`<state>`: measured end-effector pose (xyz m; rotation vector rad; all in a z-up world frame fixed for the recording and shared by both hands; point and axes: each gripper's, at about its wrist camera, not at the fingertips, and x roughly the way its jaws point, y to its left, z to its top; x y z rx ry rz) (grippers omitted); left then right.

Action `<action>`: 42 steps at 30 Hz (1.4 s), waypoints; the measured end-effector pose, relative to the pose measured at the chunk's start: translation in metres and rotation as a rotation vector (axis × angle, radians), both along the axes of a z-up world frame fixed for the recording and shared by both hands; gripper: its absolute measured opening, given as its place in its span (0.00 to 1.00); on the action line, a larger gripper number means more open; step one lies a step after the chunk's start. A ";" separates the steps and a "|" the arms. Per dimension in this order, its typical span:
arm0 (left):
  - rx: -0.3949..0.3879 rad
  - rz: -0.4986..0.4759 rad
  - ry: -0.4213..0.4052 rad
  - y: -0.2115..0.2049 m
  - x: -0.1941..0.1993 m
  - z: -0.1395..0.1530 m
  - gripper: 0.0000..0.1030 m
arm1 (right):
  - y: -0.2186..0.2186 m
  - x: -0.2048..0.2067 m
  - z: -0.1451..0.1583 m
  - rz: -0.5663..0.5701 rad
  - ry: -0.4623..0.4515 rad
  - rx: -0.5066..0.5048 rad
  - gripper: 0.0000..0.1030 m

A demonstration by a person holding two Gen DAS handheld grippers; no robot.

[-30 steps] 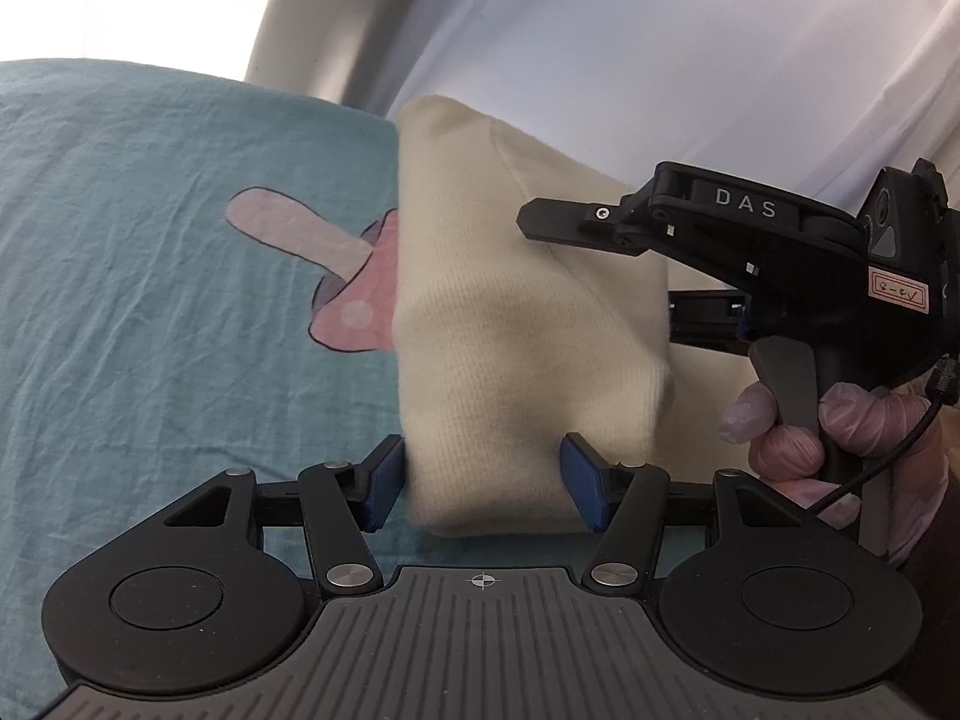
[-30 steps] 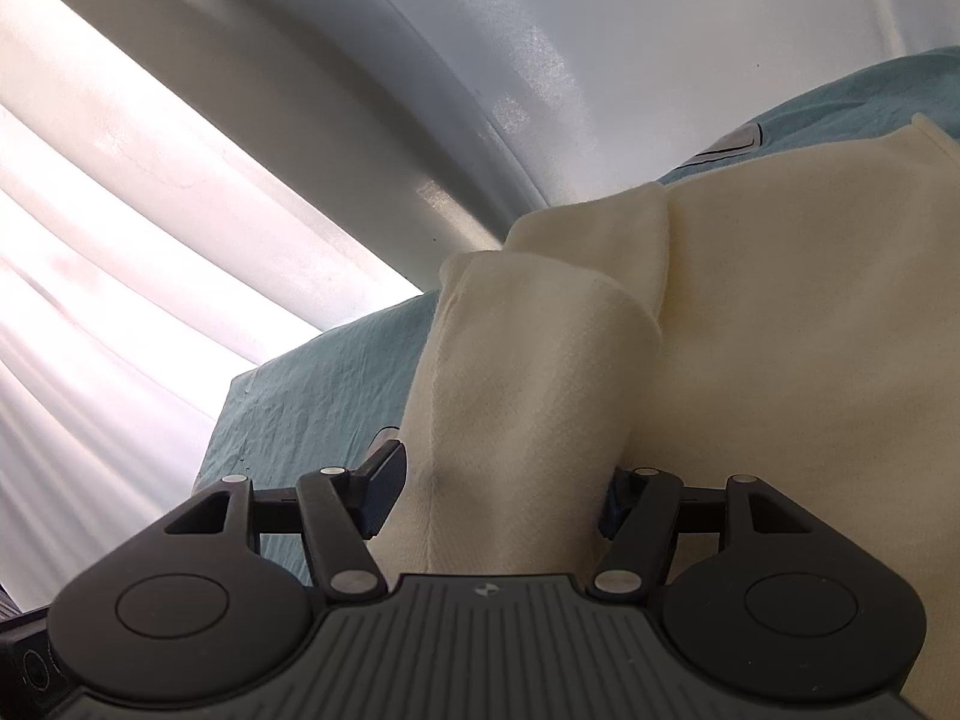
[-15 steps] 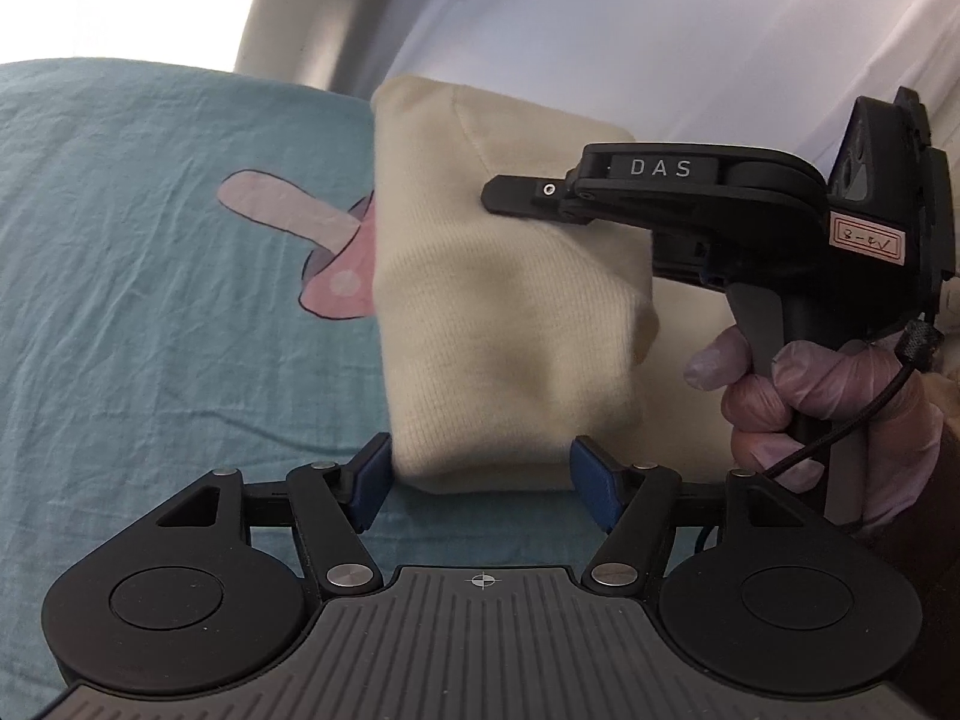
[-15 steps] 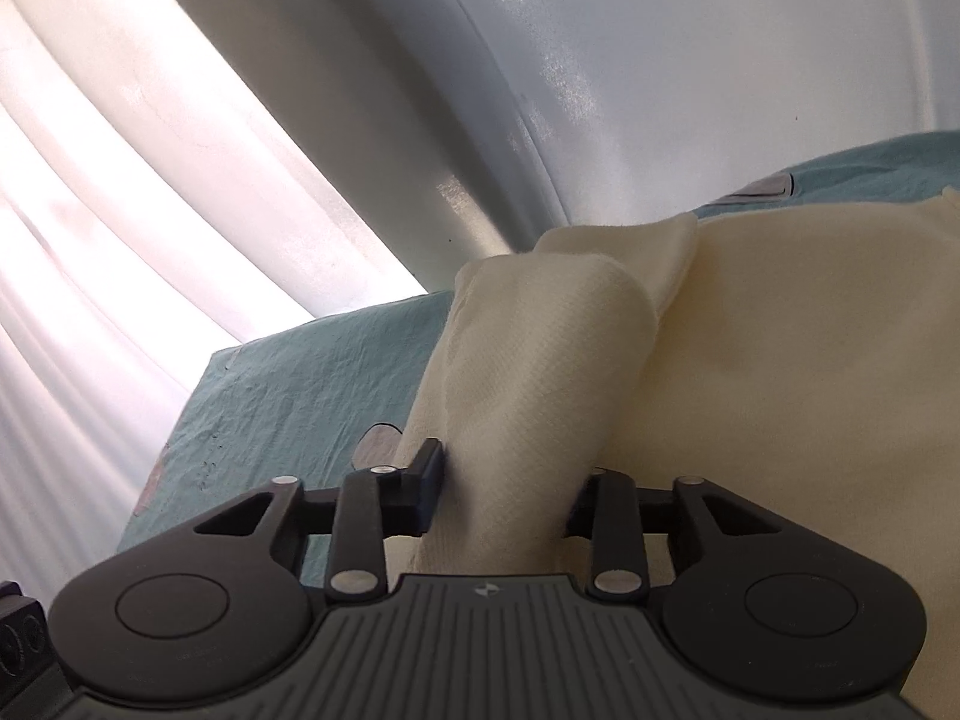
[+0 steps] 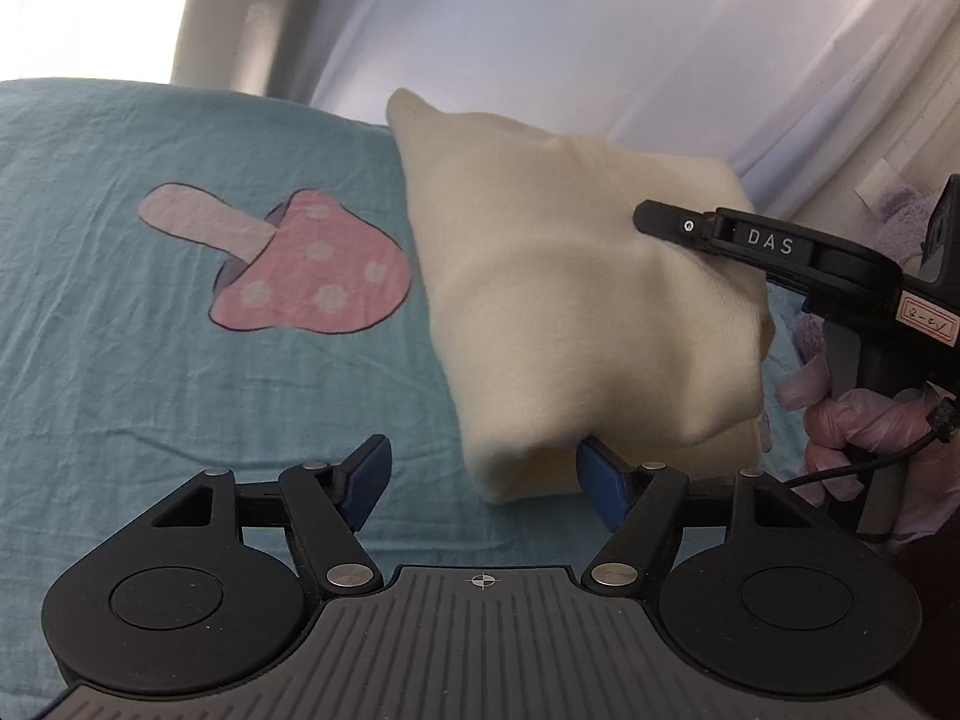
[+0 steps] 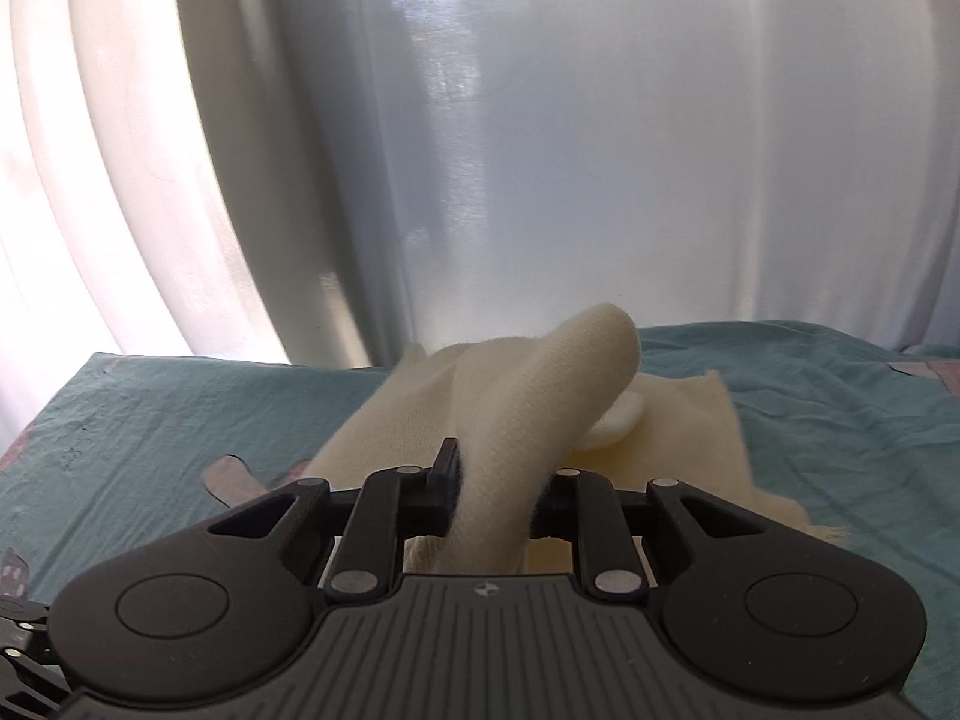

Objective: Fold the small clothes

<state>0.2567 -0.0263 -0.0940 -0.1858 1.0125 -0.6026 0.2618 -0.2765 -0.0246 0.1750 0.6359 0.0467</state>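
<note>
The cream garment [image 5: 576,300] is bunched on the teal sheet [image 5: 120,360], just right of the mushroom patch [image 5: 312,264]. The right gripper [image 6: 492,480] is closing, pinching a raised fold of it. The left gripper [image 5: 480,474] is spreading, its right pad touching the garment's near edge without gripping.

I can't see the right pad of my right gripper [image 6: 493,483]; the cream garment [image 6: 510,450] bunched between the closing jaws covers it. From the left wrist, the same cloth hides the right gripper's fingertips, and the gloved hand [image 5: 852,426] on its handle is cut off at the frame edge. A purple fuzzy thing [image 5: 900,222] behind it, perhaps a plush toy, is mostly hidden.
</note>
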 end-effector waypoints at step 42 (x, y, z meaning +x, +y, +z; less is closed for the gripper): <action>0.024 -0.012 -0.044 -0.043 -0.008 0.015 0.75 | -0.032 -0.035 -0.018 -0.144 0.004 -0.063 0.21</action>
